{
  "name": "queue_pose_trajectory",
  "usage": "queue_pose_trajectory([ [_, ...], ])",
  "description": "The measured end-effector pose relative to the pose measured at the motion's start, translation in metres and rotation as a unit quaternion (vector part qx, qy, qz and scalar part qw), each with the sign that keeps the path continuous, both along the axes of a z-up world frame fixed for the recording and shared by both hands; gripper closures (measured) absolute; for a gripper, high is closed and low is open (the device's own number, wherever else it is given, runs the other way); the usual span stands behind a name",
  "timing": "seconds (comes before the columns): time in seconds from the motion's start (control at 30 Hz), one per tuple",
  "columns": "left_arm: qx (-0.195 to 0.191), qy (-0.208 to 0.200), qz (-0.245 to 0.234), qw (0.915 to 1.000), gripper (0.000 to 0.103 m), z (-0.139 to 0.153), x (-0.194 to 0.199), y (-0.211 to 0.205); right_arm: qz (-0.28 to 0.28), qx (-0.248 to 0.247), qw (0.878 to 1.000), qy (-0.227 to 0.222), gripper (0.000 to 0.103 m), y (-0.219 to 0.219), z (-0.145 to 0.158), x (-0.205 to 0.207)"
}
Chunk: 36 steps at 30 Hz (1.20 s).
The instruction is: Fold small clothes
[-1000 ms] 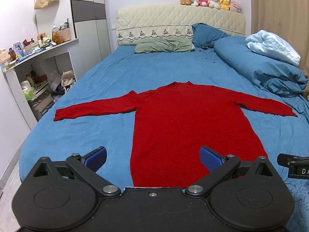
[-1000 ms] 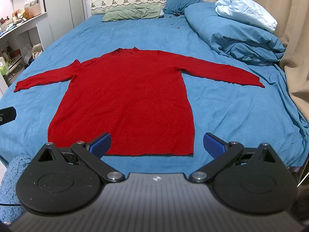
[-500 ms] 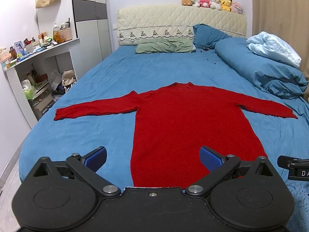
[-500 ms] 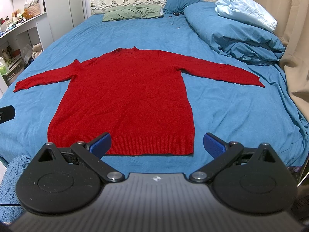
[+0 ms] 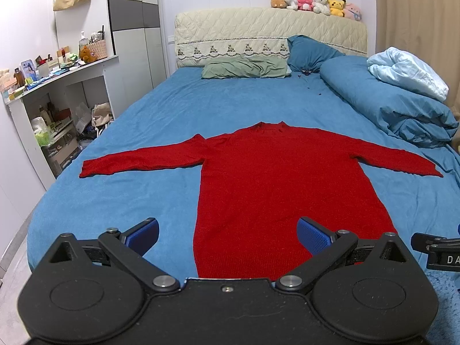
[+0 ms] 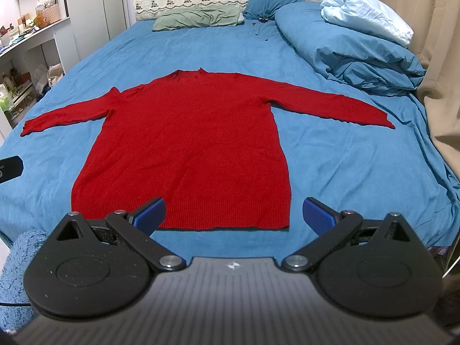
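Wide bed with blue sheet [image 6: 330, 155]: the supporting surface, headboard end far from both cameras, foot edge nearest.

Rolled blue duvet [image 6: 345, 43] with a pale blue blanket on top: along the bed's right edge toward the headboard, well apart from the garment.

Red long-sleeved knit sweater [image 6: 189, 132]: laid flat and unfolded in the middle of the bed. Its long axis runs from the ribbed hem at the foot edge to the collar toward the headboard; both sleeves are spread outward toward the side edges.

Left gripper [image 5: 227, 235]: blue-padded jaws spread wide, empty, held above the foot edge. The sweater's left hem side lies directly ahead between the jaws, making this the nearer tool for the left sleeve.

Right gripper [image 6: 233, 213]: jaws likewise spread wide and empty, held above the foot edge with the hem's right half ahead; nearer to the right sleeve and right hem corner.

No fold appears begun. Judged next step: each gripper reaches forward to its own side.
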<state>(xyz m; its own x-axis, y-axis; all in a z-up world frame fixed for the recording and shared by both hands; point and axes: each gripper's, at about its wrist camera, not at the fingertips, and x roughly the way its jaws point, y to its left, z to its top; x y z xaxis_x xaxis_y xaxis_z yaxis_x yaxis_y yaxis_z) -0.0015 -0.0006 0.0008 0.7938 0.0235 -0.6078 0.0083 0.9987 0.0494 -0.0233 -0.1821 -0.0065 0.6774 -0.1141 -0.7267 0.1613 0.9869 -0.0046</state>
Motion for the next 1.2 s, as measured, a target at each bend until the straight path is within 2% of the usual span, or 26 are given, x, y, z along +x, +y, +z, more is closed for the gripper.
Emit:
queue_pose_trajectory([
  [1.2,0.000,0.004,0.000,1.0000,0.000,0.0006,0.0025,0.0003,-0.001,0.002,1.000,0.002,0.000,0.0008,-0.0008,0.0000],
])
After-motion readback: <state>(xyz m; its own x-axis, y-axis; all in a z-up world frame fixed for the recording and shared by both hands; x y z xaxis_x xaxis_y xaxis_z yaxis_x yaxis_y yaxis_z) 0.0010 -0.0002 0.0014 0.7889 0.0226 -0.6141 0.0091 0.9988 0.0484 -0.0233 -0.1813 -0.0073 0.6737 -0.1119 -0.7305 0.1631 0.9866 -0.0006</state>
